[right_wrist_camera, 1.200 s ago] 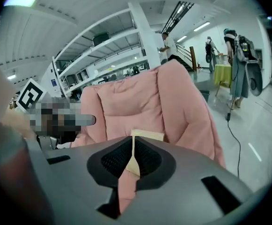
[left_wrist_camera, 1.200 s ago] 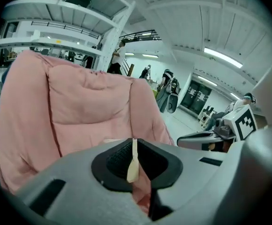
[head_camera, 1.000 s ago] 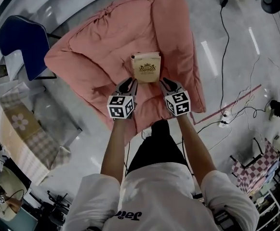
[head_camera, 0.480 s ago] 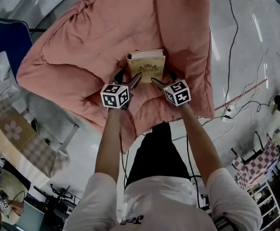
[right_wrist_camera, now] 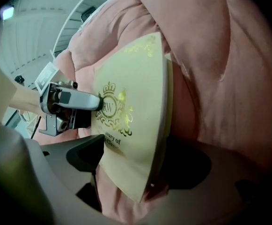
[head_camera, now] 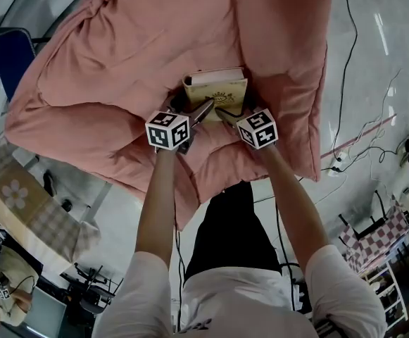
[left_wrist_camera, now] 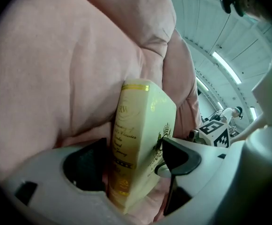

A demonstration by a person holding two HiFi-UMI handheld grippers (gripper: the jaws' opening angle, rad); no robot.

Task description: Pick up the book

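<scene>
Book [head_camera: 217, 89] stands on its lower edge in a fold of the pink quilt [head_camera: 112, 62], gilt-crest cover facing the person, back against the padding.

Left tool [left_wrist_camera: 130, 161] – jaws opening, spine corner between them, left pad clear of it, right pad just at the cover; released.

Right tool [right_wrist_camera: 136, 162] – jaws opening, the book's other side edge between them, gaps on both sides; released.

The two tools sit close together at the lower corners. Quilt rises behind and to the right of the book; open room only above and on the person's side. Quilt edge overhangs the floor [head_camera: 380, 90], with cables [head_camera: 344, 69] near.
</scene>
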